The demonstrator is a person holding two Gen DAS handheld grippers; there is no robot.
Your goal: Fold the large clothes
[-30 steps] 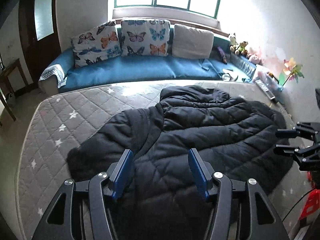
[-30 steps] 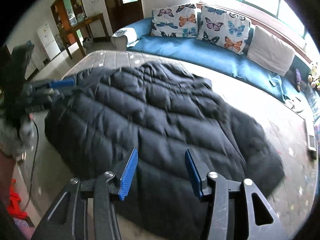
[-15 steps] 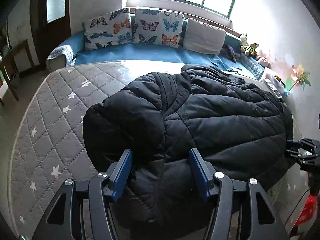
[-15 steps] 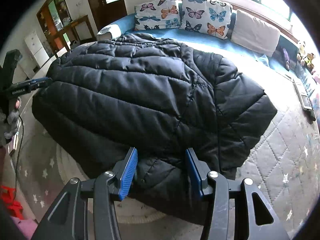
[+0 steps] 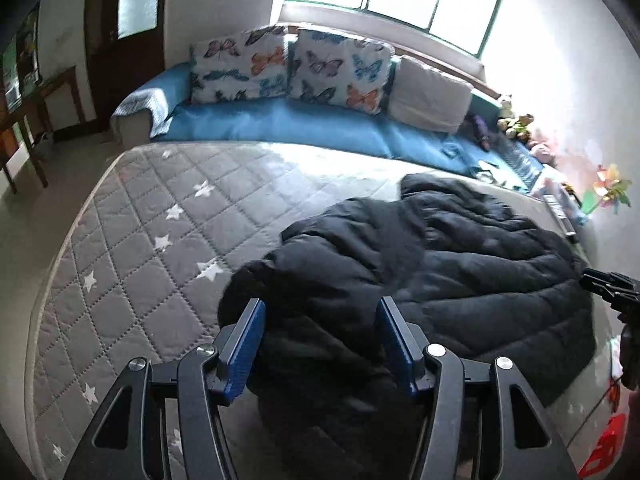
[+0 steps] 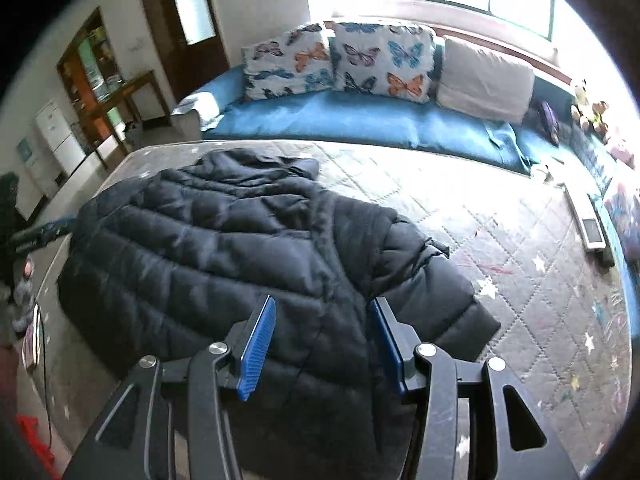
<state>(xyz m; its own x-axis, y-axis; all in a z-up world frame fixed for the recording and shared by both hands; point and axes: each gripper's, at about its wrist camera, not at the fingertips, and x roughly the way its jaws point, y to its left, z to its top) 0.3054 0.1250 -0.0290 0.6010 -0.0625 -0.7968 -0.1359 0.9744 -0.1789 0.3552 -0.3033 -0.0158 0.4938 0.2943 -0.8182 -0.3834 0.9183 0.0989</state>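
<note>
A: From the left wrist, what is showing?

B: The left gripper (image 5: 318, 338) is holding its blue-padded fingers (image 5: 245, 346) spread wide, gripping nothing, just over the near edge of the black quilted puffer jacket (image 5: 420, 280). The jacket is lying rumpled on the grey star-patterned quilted mattress (image 5: 152, 240), in front of the blue sofa (image 5: 288, 124).

A: And from the right wrist?

B: The right gripper (image 6: 322, 338) is also keeping its fingers (image 6: 258, 346) apart and empty, hovering over the jacket (image 6: 224, 248). One sleeve is reaching across the mattress (image 6: 520, 248), with butterfly-print cushions (image 6: 340, 60) leaning on the sofa (image 6: 360, 120) beyond.
</note>
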